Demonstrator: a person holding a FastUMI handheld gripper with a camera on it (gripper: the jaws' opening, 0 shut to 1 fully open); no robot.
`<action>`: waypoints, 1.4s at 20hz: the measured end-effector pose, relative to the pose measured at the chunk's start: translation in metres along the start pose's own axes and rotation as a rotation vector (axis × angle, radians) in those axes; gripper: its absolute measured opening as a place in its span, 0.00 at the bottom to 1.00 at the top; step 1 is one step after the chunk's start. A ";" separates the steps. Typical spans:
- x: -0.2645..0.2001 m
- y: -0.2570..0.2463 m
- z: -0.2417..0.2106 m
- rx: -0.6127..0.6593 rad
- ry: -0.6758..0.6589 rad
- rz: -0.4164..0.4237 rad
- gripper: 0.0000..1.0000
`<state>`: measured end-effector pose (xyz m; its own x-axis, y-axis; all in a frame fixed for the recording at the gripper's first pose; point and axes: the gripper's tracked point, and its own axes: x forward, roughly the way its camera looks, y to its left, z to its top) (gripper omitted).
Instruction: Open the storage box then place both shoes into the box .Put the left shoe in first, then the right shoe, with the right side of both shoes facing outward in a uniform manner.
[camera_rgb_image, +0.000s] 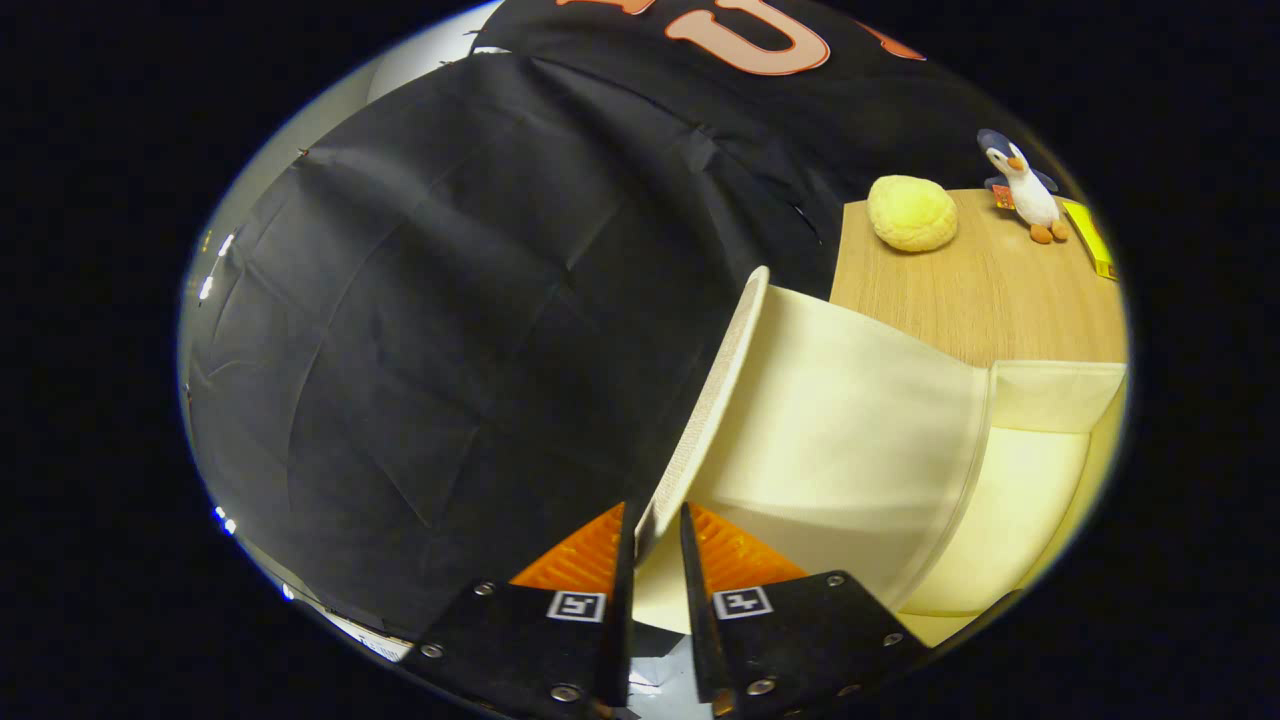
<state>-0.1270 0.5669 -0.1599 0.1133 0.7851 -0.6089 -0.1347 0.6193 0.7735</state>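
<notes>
cream storage box (850, 420), yellow plush bun (911, 212), wood-grain table (990, 290)

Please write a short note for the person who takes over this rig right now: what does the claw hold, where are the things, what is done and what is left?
Claw: shut on the edge of the box lid, which is lifted and tilted up.
Storage box: cream, partly open, interior showing beyond the lid, on the wooden table.
Beyond it: a yellow plush and a toy penguin.
Done: lid raised.
Left: finish opening, then left shoe in, then right shoe, right sides outward.
</notes>
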 end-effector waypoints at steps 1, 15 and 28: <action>0.000 -0.007 0.000 -0.011 0.002 -0.018 0.36; -0.168 -0.193 0.024 -0.146 -0.222 -0.378 0.90; -0.275 -0.404 -0.077 -0.095 -0.118 -0.732 0.89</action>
<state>-0.1790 0.1009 -0.3186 0.3104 0.1697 -0.9353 -0.0680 0.9854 0.1563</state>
